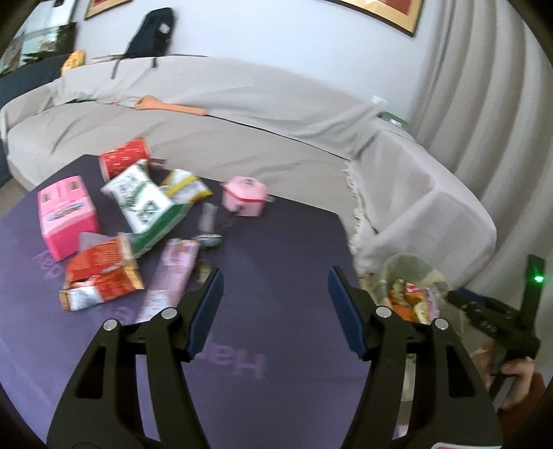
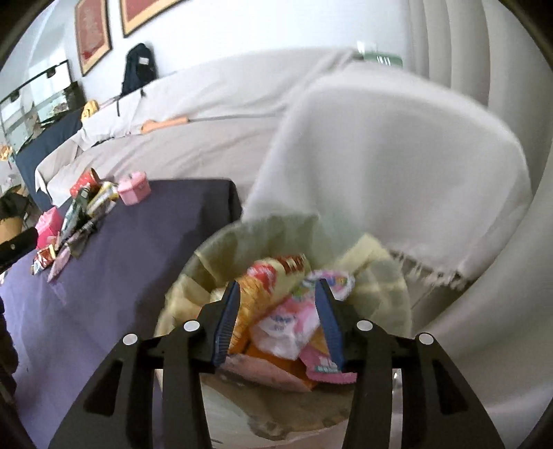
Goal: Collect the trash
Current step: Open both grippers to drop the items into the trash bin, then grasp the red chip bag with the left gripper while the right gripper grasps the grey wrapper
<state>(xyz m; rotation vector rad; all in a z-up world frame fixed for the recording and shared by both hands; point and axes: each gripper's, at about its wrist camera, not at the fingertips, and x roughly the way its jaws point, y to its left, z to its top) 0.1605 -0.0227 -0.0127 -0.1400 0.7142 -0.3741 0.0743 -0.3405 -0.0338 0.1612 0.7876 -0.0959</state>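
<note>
Several wrappers and boxes lie on the purple table (image 1: 276, 262): a pink box (image 1: 65, 216), a white-green packet (image 1: 145, 200), a red-orange packet (image 1: 100, 273), a pink sachet (image 1: 172, 276), a red cup (image 1: 124, 157) and a small pink case (image 1: 243, 196). My left gripper (image 1: 274, 279) is open and empty above the table, right of the pile. My right gripper (image 2: 278, 292) is open over the bin (image 2: 193, 273) beside the table; wrappers (image 2: 287, 317) lie in the bin between its fingers. The bin also shows in the left wrist view (image 1: 408, 266).
A sofa under a beige cover (image 1: 242, 103) runs behind the table, its armrest (image 2: 397, 165) next to the bin. An orange-handled stick (image 1: 169, 105) lies on the sofa. A black backpack (image 1: 152, 31) leans on the wall. Curtains (image 1: 484, 86) hang at the right.
</note>
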